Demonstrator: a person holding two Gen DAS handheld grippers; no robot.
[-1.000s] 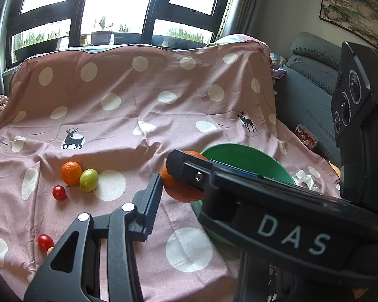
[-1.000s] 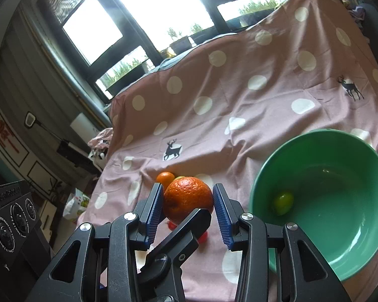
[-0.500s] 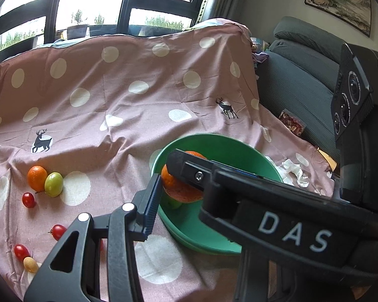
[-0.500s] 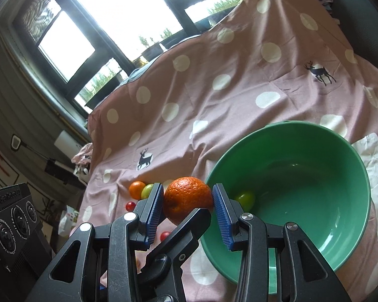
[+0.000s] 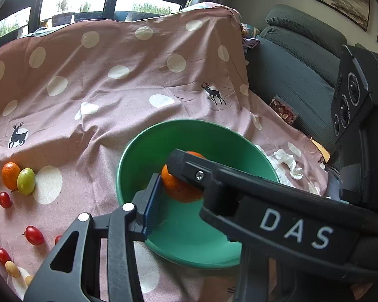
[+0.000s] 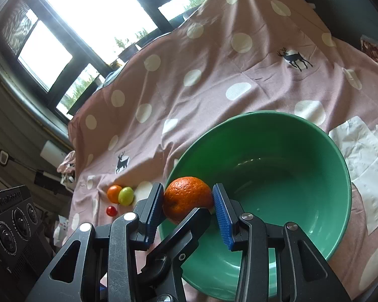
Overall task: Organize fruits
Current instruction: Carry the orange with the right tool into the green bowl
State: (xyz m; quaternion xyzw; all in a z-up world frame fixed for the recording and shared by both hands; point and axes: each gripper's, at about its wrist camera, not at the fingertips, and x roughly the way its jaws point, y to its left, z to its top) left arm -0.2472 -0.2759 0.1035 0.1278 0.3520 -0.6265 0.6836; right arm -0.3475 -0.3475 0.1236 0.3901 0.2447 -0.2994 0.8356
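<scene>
Orange (image 6: pixel 187 197) now over green bowl (image 6: pixel 335 151), clamped in right tool (image 6: pixel 188 207).

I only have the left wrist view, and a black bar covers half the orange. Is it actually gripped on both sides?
Observer: Yes. The right wrist view shows the right gripper with a blue pad pressed on each side of the orange.
Operator: Any fruit in the bowl past that bar?
Observer: The far floor of the bowl is bare green. The part behind the orange is hidden.
Operator: What's the white stuff beyond the bowl?
Observer: Paper napkins. The right view shows flat sheets spread on the cloth beside the rim.
</scene>
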